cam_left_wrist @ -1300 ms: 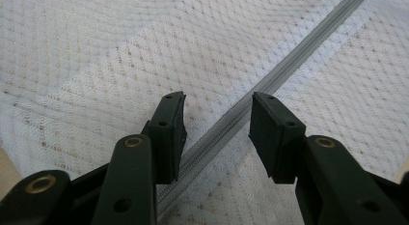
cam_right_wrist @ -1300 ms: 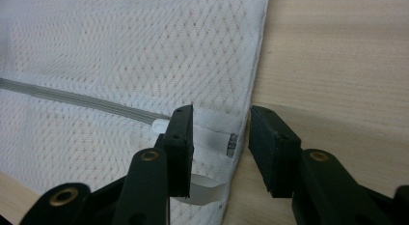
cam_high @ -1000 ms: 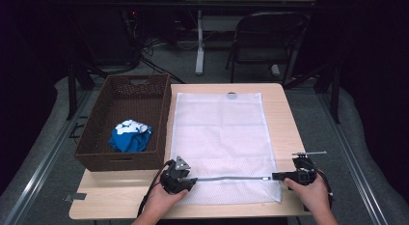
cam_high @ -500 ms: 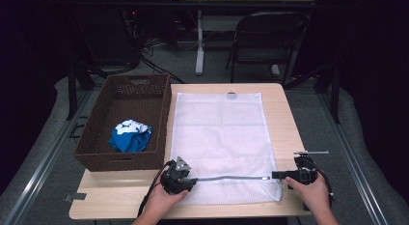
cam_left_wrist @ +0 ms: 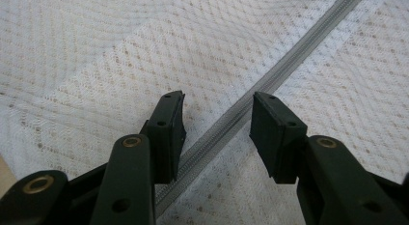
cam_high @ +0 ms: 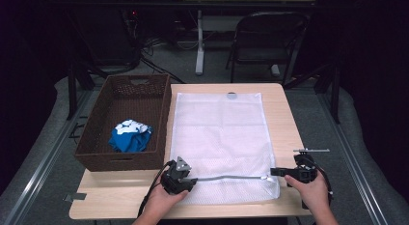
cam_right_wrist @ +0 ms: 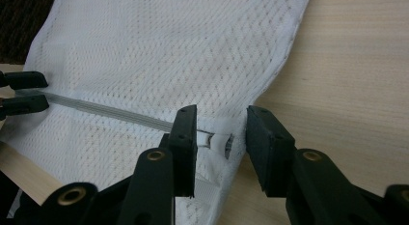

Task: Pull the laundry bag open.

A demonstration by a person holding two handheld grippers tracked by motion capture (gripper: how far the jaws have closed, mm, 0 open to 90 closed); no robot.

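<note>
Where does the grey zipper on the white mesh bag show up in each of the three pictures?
High view: the zipper runs level across the near end of the mesh bag, between the two grippers.
Left gripper view: it crosses diagonally from the top right corner down between the jaws.
Right gripper view: it runs from the left edge to the jaws, ending at the pull.
Shared landmark: the white mesh on both sides.

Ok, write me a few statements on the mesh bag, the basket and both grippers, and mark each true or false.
1. The white mesh laundry bag lies flat on the table. True.
2. The brown wicker basket holds a blue cloth. True.
3. The left gripper is clamped on the zipper. False: its jaws straddle it, apart.
4. The right gripper hovers over the basket. False: it is at the zipper pull, at the bag's corner.
</note>
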